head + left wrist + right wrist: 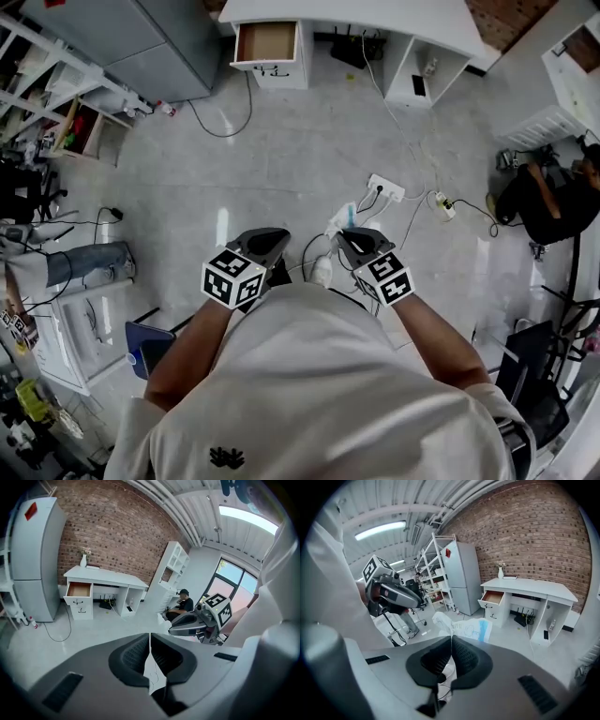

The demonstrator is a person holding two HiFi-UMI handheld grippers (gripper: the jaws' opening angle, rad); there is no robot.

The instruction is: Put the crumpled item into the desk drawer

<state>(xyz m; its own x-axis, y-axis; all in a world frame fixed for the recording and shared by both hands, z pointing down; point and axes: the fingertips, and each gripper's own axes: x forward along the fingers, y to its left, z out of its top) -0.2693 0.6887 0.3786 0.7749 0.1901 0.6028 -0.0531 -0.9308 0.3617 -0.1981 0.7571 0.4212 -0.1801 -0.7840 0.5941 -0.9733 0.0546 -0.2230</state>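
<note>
My right gripper (pixel 451 639) is shut on a crumpled white and blue item (pixel 466 628), which sticks out past the jaw tips. From the head view the item (pixel 343 220) hangs just ahead of the right gripper (pixel 354 244), over the floor in front of my body. Beside it, my left gripper (pixel 265 246) is shut with nothing in it; its jaws (pixel 150 637) meet in the left gripper view. The white desk (pixel 375 14) stands far ahead against a brick wall, with its top left drawer (pixel 266 42) pulled open and showing a bare wooden inside (pixel 494 596).
A white power strip (pixel 385 187) and cables lie on the floor between me and the desk. A grey fridge (pixel 159 47) stands left of the desk, with shelves (pixel 56 112) further left. A person sits at the right (pixel 553 197). A blue seat (pixel 148 346) is near my left.
</note>
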